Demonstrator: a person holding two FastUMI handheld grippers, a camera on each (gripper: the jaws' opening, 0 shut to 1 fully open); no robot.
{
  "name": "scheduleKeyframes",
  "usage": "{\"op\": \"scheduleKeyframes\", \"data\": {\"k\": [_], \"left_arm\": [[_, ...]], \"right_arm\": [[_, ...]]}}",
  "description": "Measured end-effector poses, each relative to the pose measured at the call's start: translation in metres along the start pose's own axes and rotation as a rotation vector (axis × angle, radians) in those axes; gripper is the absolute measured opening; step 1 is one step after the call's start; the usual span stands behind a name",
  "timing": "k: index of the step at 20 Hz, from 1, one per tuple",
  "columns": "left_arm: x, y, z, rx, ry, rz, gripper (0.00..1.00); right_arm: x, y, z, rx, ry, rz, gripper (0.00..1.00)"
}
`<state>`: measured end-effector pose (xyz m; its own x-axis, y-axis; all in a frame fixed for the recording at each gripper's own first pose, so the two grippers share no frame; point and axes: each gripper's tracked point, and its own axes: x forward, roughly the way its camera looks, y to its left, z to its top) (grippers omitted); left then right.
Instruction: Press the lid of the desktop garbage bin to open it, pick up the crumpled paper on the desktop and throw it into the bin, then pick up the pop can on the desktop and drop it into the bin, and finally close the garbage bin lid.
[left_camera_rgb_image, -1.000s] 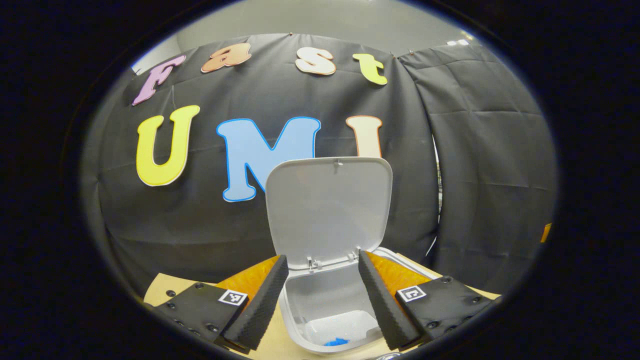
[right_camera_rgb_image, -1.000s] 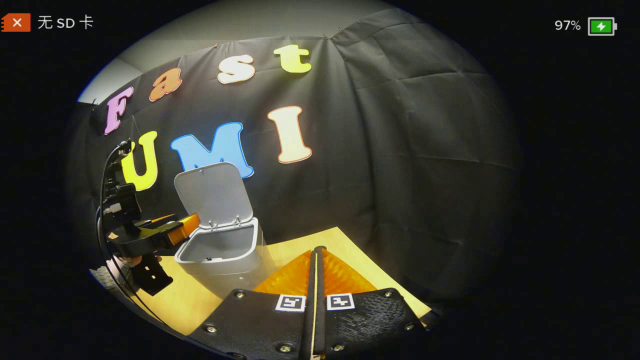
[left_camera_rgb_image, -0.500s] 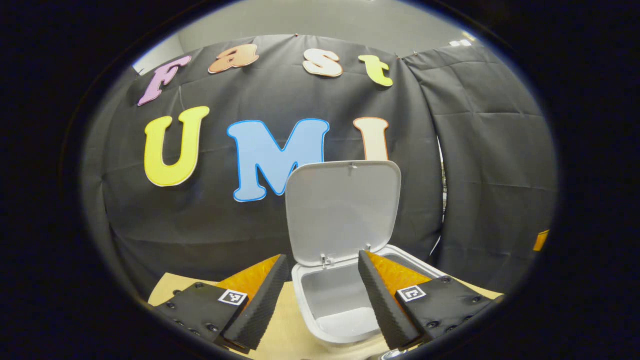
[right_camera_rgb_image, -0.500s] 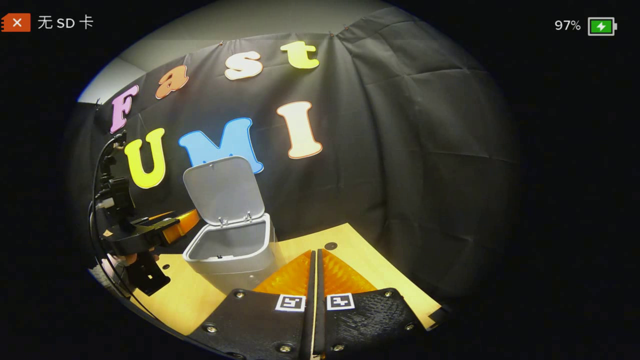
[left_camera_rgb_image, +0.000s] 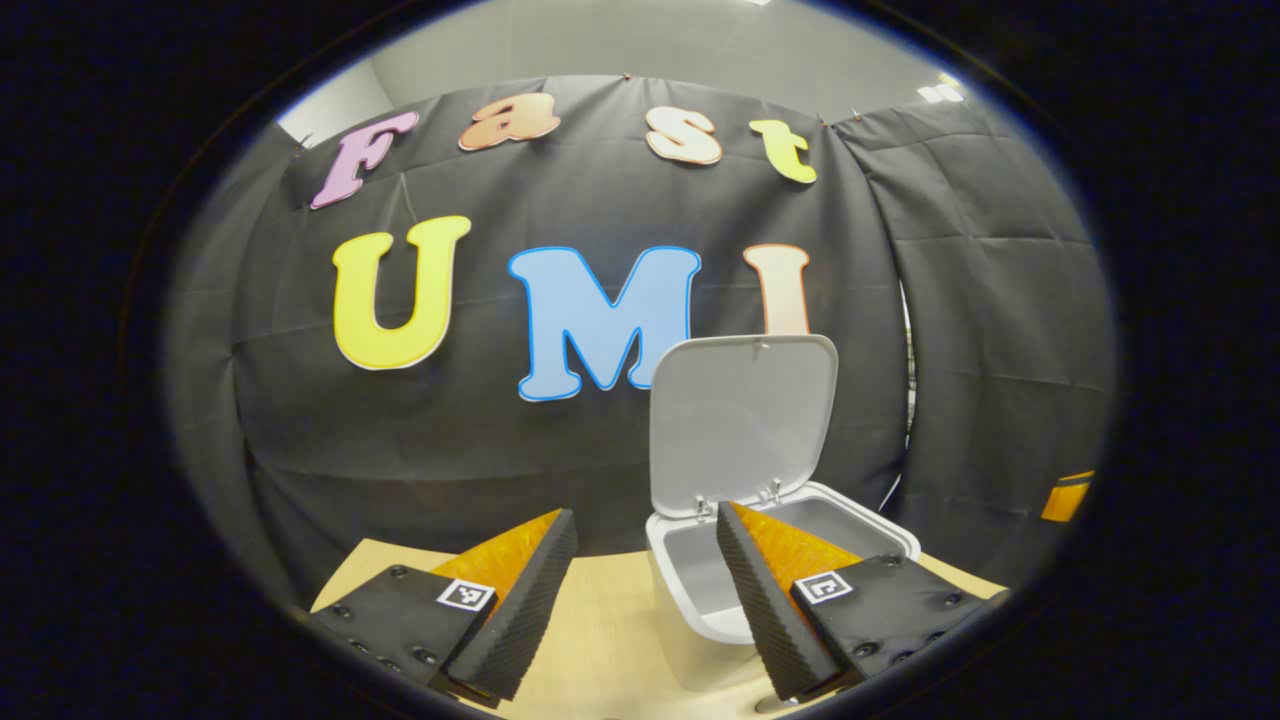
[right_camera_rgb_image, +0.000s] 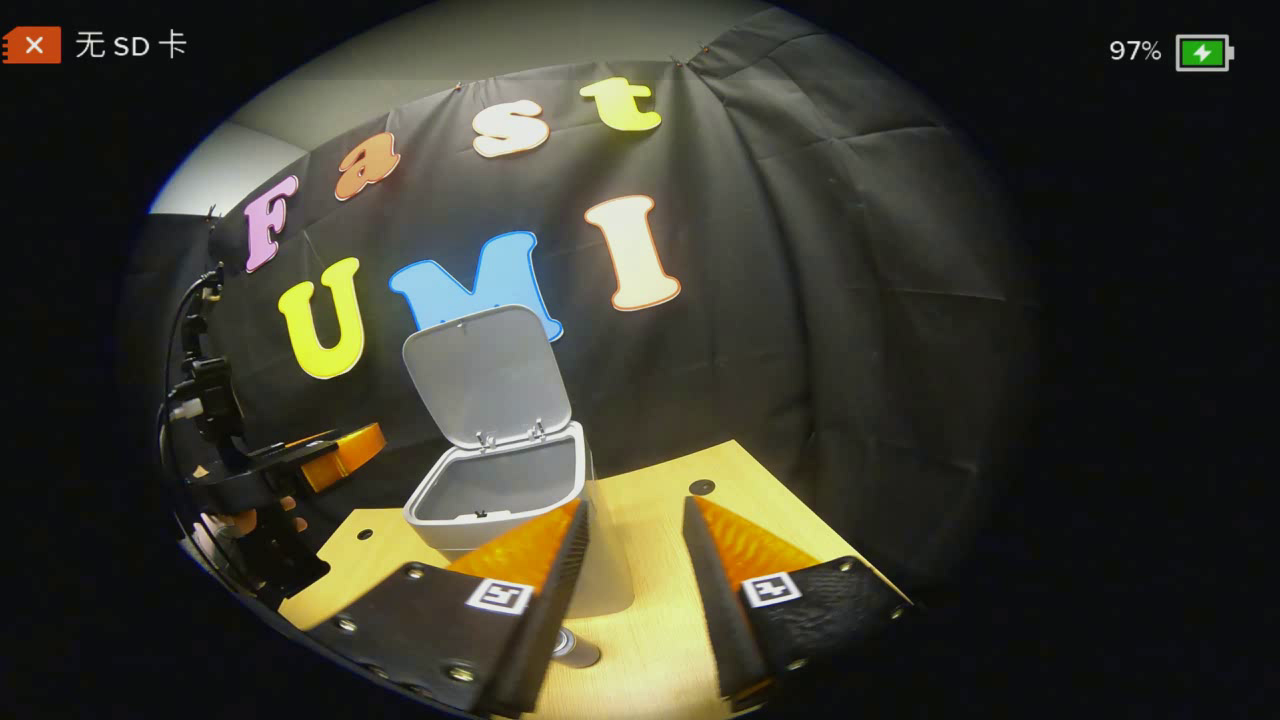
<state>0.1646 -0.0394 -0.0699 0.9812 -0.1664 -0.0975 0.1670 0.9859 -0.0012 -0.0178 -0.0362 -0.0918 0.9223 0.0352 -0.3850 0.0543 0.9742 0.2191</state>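
Observation:
The grey desktop bin (left_camera_rgb_image: 690, 590) stands on the wooden table with its lid (left_camera_rgb_image: 742, 418) swung up and open. My left gripper (left_camera_rgb_image: 645, 515) hangs open in front of it and a little to its left, with nothing between its fingers. In the right gripper view the bin (right_camera_rgb_image: 500, 495) and its raised lid (right_camera_rgb_image: 488, 375) stand just behind my right gripper (right_camera_rgb_image: 636, 503), which is open. A silvery round piece, likely the pop can (right_camera_rgb_image: 576, 650), peeks out low beside its left finger. The left gripper (right_camera_rgb_image: 338, 455) hovers left of the bin.
The wooden table (right_camera_rgb_image: 655, 610) runs to the black cloth wall close behind the bin. A small dark hole (right_camera_rgb_image: 701, 487) marks the tabletop at the right rear. A hand (right_camera_rgb_image: 250, 522) holds the left gripper at the table's left edge.
My right gripper went from shut to open and came nearer the bin. My left gripper drew back and to the left, away from above the bin's opening.

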Motion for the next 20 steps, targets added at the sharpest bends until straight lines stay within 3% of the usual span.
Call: {"op": "scheduleKeyframes", "data": {"k": [1, 2, 3, 5, 11, 20], "left_arm": [[-0.005, 0.006, 0.001, 0.000, -0.002, 0.010, 0.96], [-0.011, 0.011, 0.002, 0.000, -0.003, 0.021, 0.96], [-0.016, 0.017, 0.002, -0.001, -0.004, 0.029, 0.96], [-0.026, 0.027, 0.004, 0.001, -0.005, 0.048, 0.96], [-0.060, 0.058, 0.005, -0.003, -0.006, 0.108, 0.96], [-0.100, 0.102, 0.001, -0.017, 0.004, 0.202, 0.96]], "right_arm": [[0.001, 0.002, -0.001, -0.003, 0.002, 0.005, 0.70], [0.001, 0.007, -0.001, -0.005, 0.002, 0.021, 0.70], [0.004, 0.010, -0.002, -0.008, 0.003, 0.030, 0.87], [0.006, 0.015, -0.004, -0.018, 0.005, 0.043, 0.96], [0.019, 0.038, -0.030, -0.051, 0.059, 0.093, 0.96], [0.036, 0.074, -0.101, -0.179, 0.202, 0.178, 0.98]]}}
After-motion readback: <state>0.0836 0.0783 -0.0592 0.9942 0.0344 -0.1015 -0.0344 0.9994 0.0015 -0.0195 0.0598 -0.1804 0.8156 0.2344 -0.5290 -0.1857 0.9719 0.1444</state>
